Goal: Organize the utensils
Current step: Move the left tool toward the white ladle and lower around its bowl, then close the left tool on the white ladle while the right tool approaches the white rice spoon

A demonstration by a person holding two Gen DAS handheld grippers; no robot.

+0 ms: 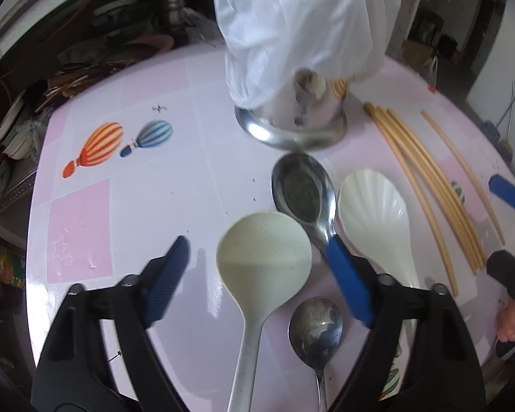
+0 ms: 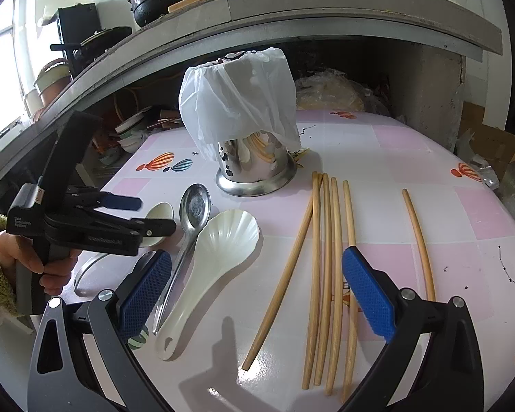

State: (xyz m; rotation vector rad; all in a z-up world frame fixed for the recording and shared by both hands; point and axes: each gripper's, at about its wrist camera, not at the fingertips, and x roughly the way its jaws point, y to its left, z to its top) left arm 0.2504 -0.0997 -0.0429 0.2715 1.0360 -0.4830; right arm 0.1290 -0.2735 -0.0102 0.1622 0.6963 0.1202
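On the pink table a cream round spoon lies between the pads of my open left gripper, and neither pad presses it. To its right lie a large metal spoon, a white shell-shaped spoon and a small metal spoon. Behind them stands a steel utensil holder draped with a white plastic bag. My right gripper is open above several wooden chopsticks. The right wrist view shows the left gripper over the cream spoon.
One chopstick lies apart on the right. A concrete shelf with pots overhangs the back. Dishes and clutter sit past the table's left edge, a cardboard box and bags past its right. A hand in a green sleeve holds the left gripper.
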